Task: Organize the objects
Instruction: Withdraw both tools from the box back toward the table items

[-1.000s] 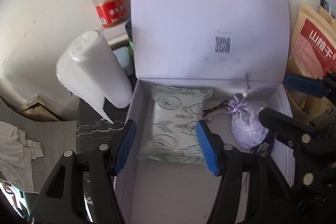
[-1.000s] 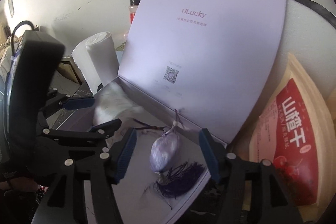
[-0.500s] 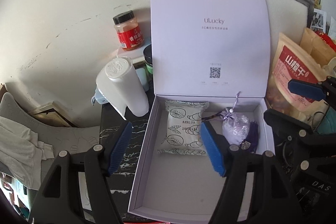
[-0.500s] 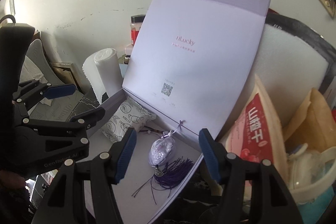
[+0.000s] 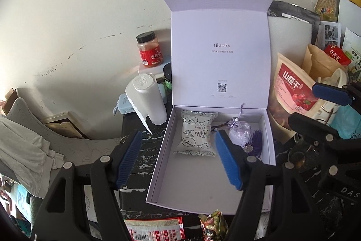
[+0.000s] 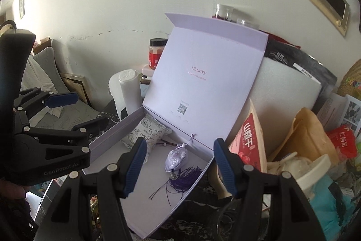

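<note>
An open lavender gift box stands on the dark marble table with its lid upright. Inside lie a white patterned snack packet and a purple sachet with a dark tassel. My left gripper is open and empty, held back above the box's front left part. My right gripper is open and empty, above the box's right side near the sachet. Each gripper shows in the other's view.
A white paper roll and a red-labelled jar stand left of the box. Snack bags and paper bags crowd the right side. Red wrappers lie at the table's front edge. Grey cloth lies at left.
Both grippers have pulled back and up from the box, so more of the box, lid and surroundings shows. The packet and sachet stay in the box.
</note>
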Motion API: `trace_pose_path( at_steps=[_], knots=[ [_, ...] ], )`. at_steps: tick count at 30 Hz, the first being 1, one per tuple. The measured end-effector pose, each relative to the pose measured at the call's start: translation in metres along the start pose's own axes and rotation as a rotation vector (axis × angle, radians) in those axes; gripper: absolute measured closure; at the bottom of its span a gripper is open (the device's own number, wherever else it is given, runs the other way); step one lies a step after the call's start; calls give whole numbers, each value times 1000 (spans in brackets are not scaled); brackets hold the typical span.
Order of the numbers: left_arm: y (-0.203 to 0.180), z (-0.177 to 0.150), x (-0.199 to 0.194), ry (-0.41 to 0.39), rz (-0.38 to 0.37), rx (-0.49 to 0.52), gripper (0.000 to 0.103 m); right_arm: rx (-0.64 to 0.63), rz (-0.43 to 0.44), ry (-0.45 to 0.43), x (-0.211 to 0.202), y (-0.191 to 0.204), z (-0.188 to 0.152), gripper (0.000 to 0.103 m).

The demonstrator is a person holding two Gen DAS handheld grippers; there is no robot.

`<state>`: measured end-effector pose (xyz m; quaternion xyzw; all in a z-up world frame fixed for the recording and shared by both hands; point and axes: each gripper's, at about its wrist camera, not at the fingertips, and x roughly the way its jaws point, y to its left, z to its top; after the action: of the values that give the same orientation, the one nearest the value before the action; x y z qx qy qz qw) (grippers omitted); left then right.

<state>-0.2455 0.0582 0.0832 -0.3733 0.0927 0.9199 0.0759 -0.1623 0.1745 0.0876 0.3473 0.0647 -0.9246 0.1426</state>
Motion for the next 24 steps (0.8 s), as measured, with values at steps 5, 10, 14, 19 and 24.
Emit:
trace_pose_path(
  at_steps=[5,10,14,19,24],
  knots=[
    [-1,-10,-32,-25,11,-9,36,-8,4,-20,-23,5,-6,41],
    [-4,-25,-57,-38,17,-20,35,-19,4,-42,-47,10,-15,41],
    [-7,-41,-75,-42,19,-28,35,-27,2,-55,-64,13,-23,41],
    [-12,-61,-94,-45,18,-33,35,-34,0,-69,-83,17,-36,41],
    [-19,-84,-111,-38,19,-39,35,-34,5,-71,-98,22,-56,41]
  ],
)
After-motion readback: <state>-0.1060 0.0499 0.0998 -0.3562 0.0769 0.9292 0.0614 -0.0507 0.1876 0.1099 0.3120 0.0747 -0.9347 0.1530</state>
